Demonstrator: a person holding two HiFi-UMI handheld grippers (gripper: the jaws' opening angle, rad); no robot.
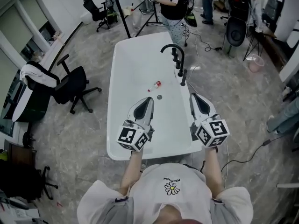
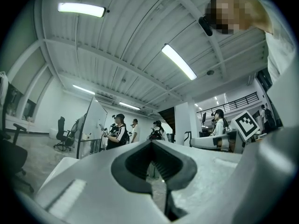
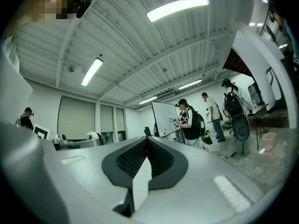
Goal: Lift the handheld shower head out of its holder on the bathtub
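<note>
In the head view a white bathtub [image 1: 122, 125] lies lengthwise ahead of me. A black curved faucet [image 1: 172, 47] and knobs stand on its right rim. The black handheld shower head [image 1: 184, 77] sits upright in its holder just nearer than them. My left gripper [image 1: 149, 100] hovers over the tub's near half, shut and empty. My right gripper [image 1: 193, 96] hangs over the right rim, a short way nearer than the shower head, also shut and empty. Both gripper views look level across the room; the left gripper [image 2: 152, 142] and right gripper [image 3: 147, 139] show closed jaws with nothing between them.
A small red-and-white bottle [image 1: 155, 85] and the drain [image 1: 159, 97] lie on the tub floor. Office chairs [image 1: 70, 85] stand to the left. People [image 1: 174, 6], tripods and a speaker [image 1: 236, 31] are beyond the tub. Cables [image 1: 243, 160] run over the floor at right.
</note>
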